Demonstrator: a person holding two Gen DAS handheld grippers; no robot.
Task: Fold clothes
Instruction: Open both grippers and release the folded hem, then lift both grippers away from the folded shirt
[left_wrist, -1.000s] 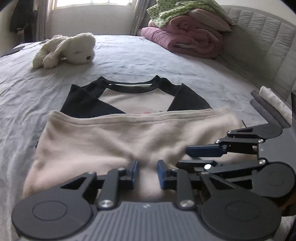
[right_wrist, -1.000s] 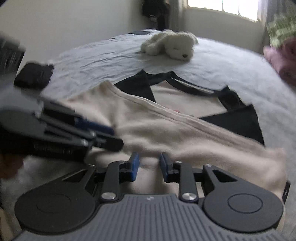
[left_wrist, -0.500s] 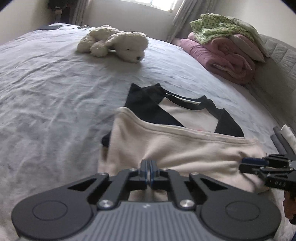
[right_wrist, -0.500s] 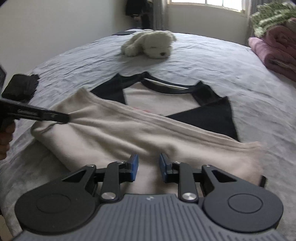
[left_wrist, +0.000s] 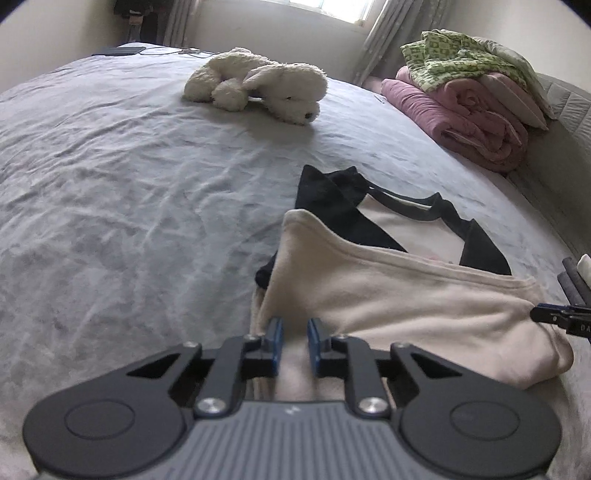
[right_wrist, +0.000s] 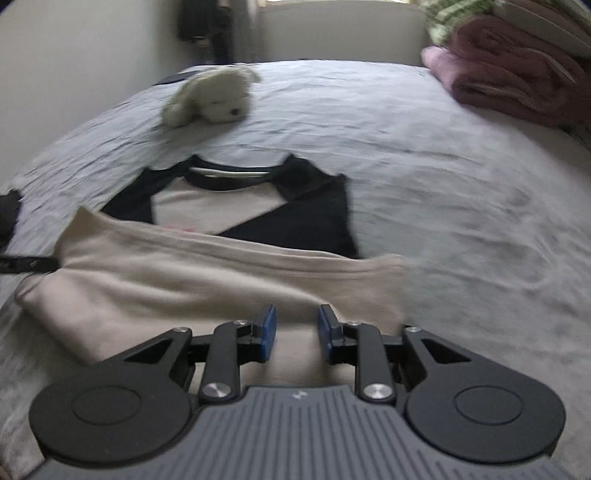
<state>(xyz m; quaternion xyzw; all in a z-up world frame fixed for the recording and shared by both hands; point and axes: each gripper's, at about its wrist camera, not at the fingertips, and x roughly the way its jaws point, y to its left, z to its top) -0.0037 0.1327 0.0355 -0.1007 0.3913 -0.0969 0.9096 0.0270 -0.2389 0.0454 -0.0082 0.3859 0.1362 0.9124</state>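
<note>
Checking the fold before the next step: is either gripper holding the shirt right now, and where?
Nothing is held. The left gripper and right gripper both stand open over the shirt near its folded edge.

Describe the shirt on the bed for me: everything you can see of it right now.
The shirt is cream with black sleeves and a black collar, in a soft knit. It lies flat on the grey bed sheet, its bottom half folded up over the chest, so the hem runs across below the collar. A hint of pink print shows at the fold. The left gripper and right gripper are open over its near edge, not gripping it.
</note>
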